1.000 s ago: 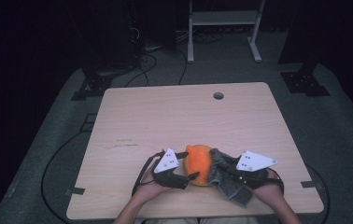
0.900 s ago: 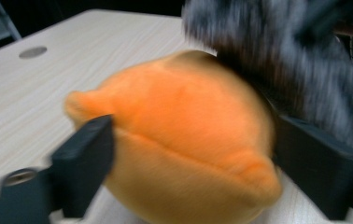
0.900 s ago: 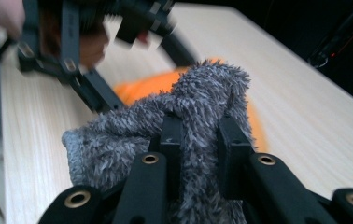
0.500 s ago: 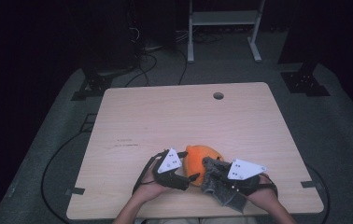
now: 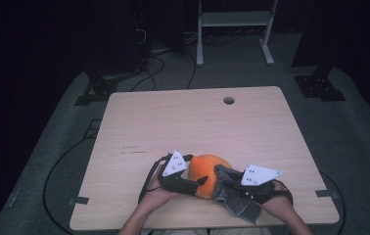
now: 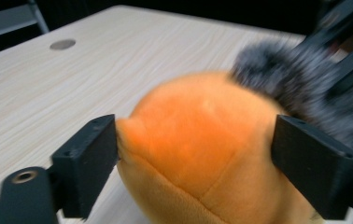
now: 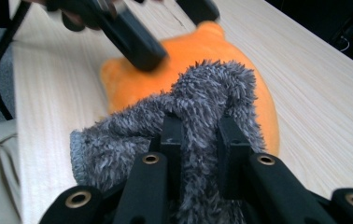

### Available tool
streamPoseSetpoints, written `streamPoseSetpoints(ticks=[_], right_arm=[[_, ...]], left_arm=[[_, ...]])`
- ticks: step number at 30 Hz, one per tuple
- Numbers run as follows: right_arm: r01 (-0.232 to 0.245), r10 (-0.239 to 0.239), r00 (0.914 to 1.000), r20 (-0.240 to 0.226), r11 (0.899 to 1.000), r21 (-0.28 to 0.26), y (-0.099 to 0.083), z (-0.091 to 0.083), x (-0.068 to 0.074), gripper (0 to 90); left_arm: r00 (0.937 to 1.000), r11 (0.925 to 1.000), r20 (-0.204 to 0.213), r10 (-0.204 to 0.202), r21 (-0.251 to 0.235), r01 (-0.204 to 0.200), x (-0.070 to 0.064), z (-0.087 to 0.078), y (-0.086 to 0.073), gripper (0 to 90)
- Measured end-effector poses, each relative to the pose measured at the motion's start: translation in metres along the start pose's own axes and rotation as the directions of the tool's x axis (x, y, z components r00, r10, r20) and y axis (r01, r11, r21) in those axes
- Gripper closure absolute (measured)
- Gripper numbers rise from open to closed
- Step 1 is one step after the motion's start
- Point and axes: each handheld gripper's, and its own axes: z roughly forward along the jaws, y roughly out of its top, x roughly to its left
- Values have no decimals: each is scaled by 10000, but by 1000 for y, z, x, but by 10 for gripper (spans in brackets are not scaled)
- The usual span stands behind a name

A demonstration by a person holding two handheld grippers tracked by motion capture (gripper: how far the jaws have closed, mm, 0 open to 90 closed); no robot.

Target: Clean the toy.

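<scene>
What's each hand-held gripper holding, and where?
Right hand-held gripper pinches a fuzzy grey cloth by a fold; left hand-held gripper clamps the orange plush toy's sides.

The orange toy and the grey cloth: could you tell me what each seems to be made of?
Orange toy: apparently soft short-pile plush, matte, with stitched seams, dented between the left gripper jaws. Grey cloth: seemingly fluffy, long-pile microfibre or fleece, shaggy tufts, pinched by the right gripper.

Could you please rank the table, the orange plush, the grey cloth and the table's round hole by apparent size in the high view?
1. Table
2. Orange plush
3. Grey cloth, near the plush in size, so unsure
4. Hole
</scene>
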Motion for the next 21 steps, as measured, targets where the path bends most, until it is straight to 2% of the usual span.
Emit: streamPoseSetpoints(ticks=[3, 6, 8, 10, 12, 15, 19, 20, 21], right_arm=[[-52, 54, 10000, 58, 9994, -330, 9, -2, 0, 752], [-114, 123, 9995, 284, 9994, -316, 12, 2, -6, 752], [-396, 403, 9989, 246, 9989, -266, 5, 3, -15, 752], [-912, 917, 9956, 175, 9955, -269, -6, 2, -26, 752], [-1463, 1466, 9889, 239, 9891, -137, -18, -2, -36, 752], [-2091, 2083, 9771, 427, 9778, 160, -28, -5, -45, 752], [-2462, 2436, 9690, -404, 9654, -858, -15, -7, -44, 752], [-2410, 2370, 9700, -545, 9670, -829, -13, -5, -43, 752], [-2254, 2226, 9738, -470, 9720, -665, -13, -1, -41, 752]], left_arm=[[9993, 9993, 49, 381, -56, -381, -5, 1, -2, 220], [9969, 9968, 39, 789, 95, -790, -10, 0, -2, 237], [9968, 9968, 105, 796, 77, -797, -9, 0, -4, 238], [9973, 9974, 163, 712, 81, -713, -8, -1, -5, 238], [9974, 9977, 254, 680, 57, -681, -7, -1, -7, 239], [9943, 9952, 429, 977, -4, -978, -8, -2, -7, 240], [9889, 9906, 581, 1367, -152, -1361, -12, -2, -8, 240], [9875, 9894, 607, 1454, -135, -1448, -13, -3, -8, 240], [9868, 9889, 650, 1483, -126, -1478, -12, -3, -8, 240]])
